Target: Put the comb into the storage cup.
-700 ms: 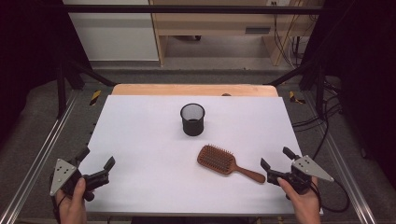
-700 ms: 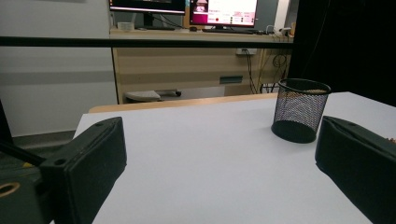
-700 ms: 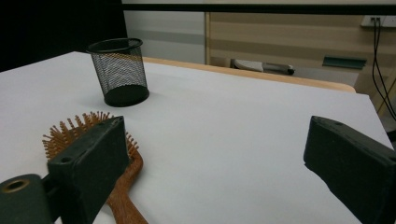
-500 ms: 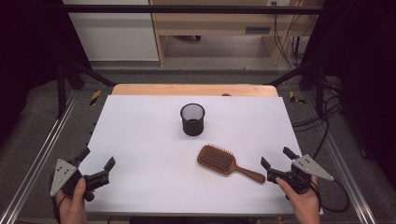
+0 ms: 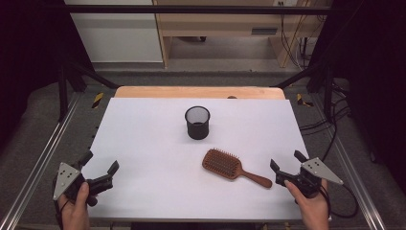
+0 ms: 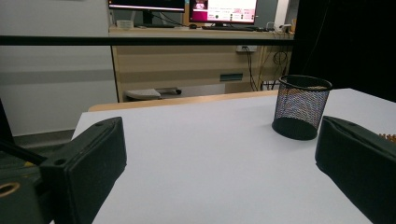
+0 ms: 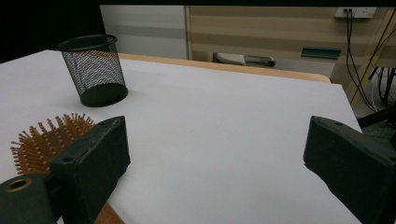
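A brown wooden hairbrush [image 5: 230,166] lies bristles up on the white table [image 5: 143,124], its handle pointing toward the right front. Behind it a black mesh cup [image 5: 197,122] stands upright near the table's middle. My left gripper [image 5: 99,166] rests at the front left corner, open, with nothing between its jaws. At the front right, my right gripper [image 5: 287,160] is open too, just past the end of the brush handle. The cup [image 6: 300,108] appears ahead in the left gripper view. In the right gripper view the bristles [image 7: 44,140] sit beside the left jaw, the cup [image 7: 95,70] farther off.
The table's wooden far edge [image 5: 198,92] borders a gap before a wooden bench [image 5: 230,24]. Metal rails [image 5: 43,158] run along both sides. Cables [image 5: 330,120] trail off the right side.
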